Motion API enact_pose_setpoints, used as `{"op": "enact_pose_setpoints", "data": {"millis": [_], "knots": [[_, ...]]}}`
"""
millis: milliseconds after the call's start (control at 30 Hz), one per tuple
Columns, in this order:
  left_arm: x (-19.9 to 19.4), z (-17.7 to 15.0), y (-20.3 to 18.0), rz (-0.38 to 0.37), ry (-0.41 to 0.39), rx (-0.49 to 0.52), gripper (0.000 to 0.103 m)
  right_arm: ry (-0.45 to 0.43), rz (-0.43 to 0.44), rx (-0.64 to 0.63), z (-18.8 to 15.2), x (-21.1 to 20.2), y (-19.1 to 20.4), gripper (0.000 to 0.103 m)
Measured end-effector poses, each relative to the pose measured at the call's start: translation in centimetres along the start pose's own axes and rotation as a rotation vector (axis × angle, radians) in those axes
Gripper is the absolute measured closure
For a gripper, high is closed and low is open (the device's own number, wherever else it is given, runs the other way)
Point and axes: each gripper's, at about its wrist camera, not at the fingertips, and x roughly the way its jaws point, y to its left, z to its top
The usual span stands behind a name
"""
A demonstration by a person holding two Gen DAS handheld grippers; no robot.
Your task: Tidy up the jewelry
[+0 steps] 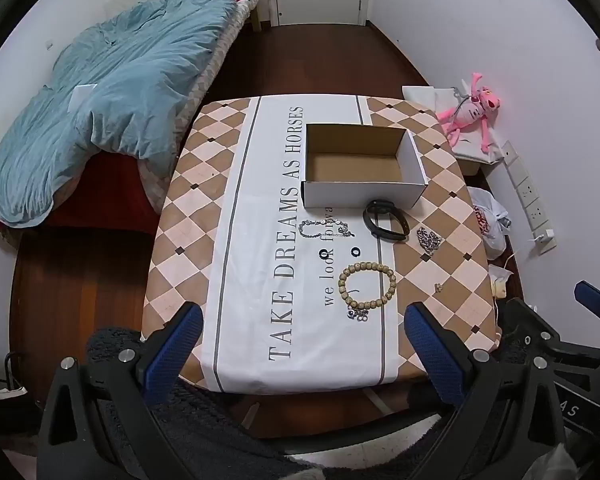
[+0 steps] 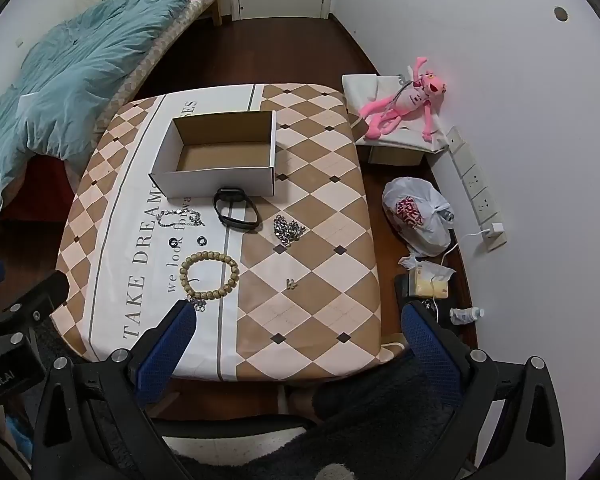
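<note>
An open white cardboard box [image 1: 364, 196] [image 2: 216, 184] stands empty on the table. In front of it lie a black wristband [image 1: 385, 222] [image 2: 236, 211], a thin silver chain [image 1: 324, 229] [image 2: 179, 217], a heavy silver chain [image 1: 428, 239] [image 2: 288, 229], two small dark rings [image 1: 322, 254] [image 2: 201, 241], a wooden bead bracelet [image 1: 367, 286] [image 2: 209, 276], a small silver cluster [image 1: 358, 315] and a tiny charm [image 1: 439, 288] [image 2: 291, 285]. My left gripper [image 1: 300, 332] and right gripper [image 2: 296, 332] are open and empty above the table's near edge.
The table [image 1: 188, 216] [image 2: 320, 320] has a checked cloth with lettering. A bed with a blue duvet [image 1: 100, 100] is to the left. A pink plush toy [image 2: 404, 108], a white plastic bag [image 2: 416, 216] and a power strip [image 2: 476, 188] are along the right wall.
</note>
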Motion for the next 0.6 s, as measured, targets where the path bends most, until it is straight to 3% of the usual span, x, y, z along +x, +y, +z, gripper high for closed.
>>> {"op": "enact_pose_setpoints", "data": {"millis": [600], "knots": [[-0.25,0.4,0.08,0.0,-0.018,0.0,0.0,-0.016,-0.002,0.005,0.22,-0.65,-0.16,0.0]]}}
